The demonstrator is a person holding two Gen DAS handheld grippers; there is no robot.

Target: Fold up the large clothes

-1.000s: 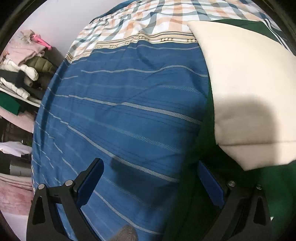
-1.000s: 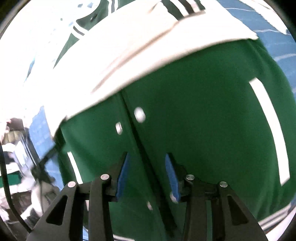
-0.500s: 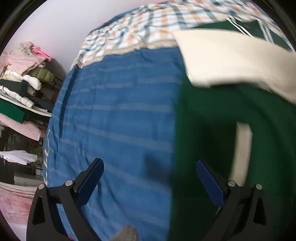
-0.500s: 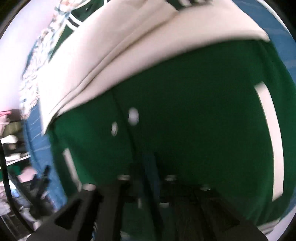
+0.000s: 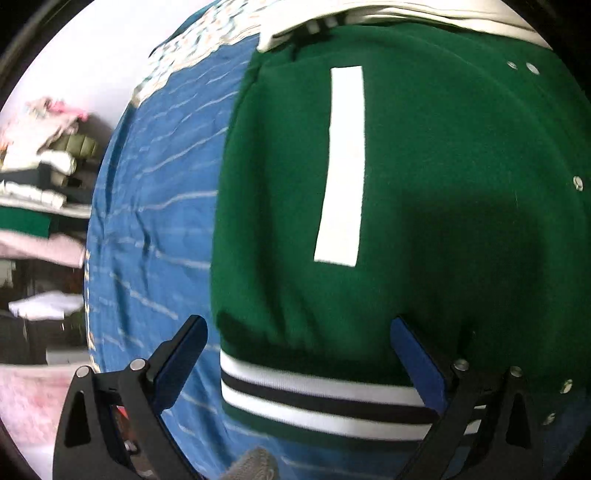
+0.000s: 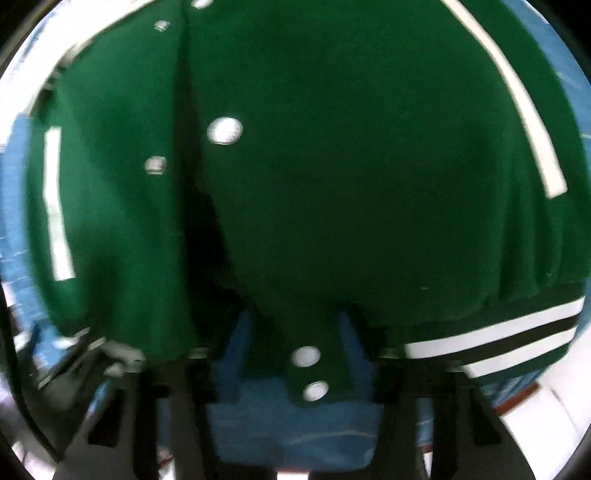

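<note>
A green varsity jacket [image 5: 424,192] with cream sleeves, white pocket stripes and a striped hem [image 5: 317,395] lies on a blue striped bedsheet [image 5: 159,206]. My left gripper [image 5: 295,354] is open, its fingers astride the hem's left corner, just above it. In the right wrist view the jacket [image 6: 351,166] fills the frame, snaps running down its front. My right gripper [image 6: 295,354] stands partly open around the snap placket at the hem [image 6: 310,373]; the image is blurred, so I cannot tell whether the pads touch the cloth.
Shelves with stacked folded clothes [image 5: 40,173] stand left of the bed. A checked sheet section [image 5: 207,33] lies at the bed's far end. The bed's near edge and a pale floor [image 6: 546,417] show at lower right.
Both grippers have slid down the jacket from the cream sleeve area to the striped hem. The right gripper's jaws looked shut half a second ago and now stand apart around the placket.
</note>
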